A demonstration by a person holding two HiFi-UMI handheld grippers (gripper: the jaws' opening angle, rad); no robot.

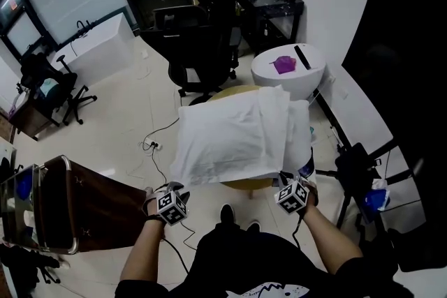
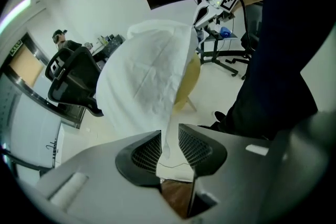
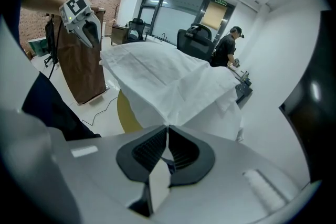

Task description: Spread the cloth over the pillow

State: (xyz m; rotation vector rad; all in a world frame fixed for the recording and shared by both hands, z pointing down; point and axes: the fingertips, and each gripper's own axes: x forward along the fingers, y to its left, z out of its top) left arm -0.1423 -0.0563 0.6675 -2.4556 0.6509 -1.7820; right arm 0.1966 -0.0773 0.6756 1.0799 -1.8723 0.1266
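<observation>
Right gripper is clamped tight on 1 corner of the white cloth. Left gripper has its jaws narrowly apart, with the other corner hanging loose between them, maybe brushing 1 pad. The cloth drapes over the pillow on a round yellow table. There's a black office chair at 12 o'clock.

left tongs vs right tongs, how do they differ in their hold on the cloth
The left tongs stand apart, while the right tongs are closed together. The cloth hangs loose in the gap of the left tongs, but the right tongs pinch its corner tight. What they share: each is at a near corner of the same white cloth, which lies over the pillow.
</observation>
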